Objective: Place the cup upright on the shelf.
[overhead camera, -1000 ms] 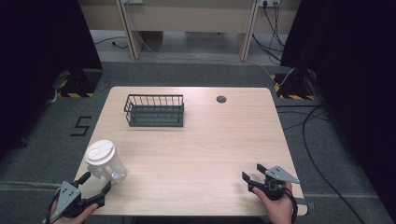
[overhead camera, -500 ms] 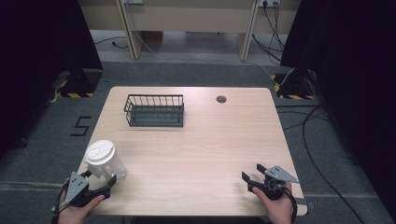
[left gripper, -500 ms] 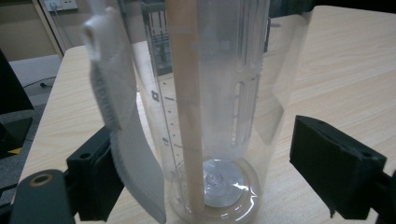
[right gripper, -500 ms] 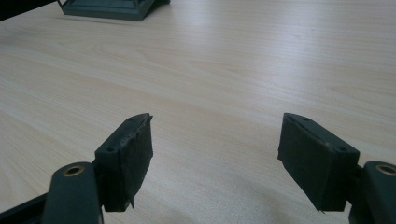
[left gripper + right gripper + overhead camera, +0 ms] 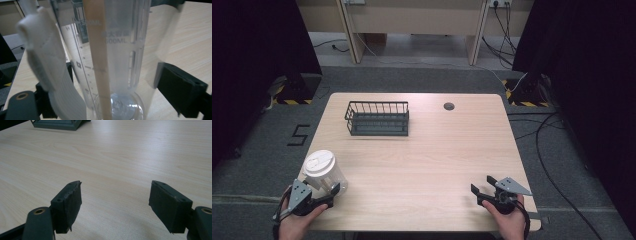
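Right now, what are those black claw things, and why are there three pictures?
A person sits at a wooden table and holds a tool in each hand. The left hand-held gripper has its jaws around a clear measuring cup with a white lid; whether they press on it yet, I cannot tell. The right hand-held gripper is open and holds nothing. One camera looks down from above. The other two ride on the tools, so you see the black jaws up close. A dark wire basket sits farther back.

"600ML" on the clear measuring cup (image 5: 120, 50) – "5" on the floor (image 5: 300, 135)
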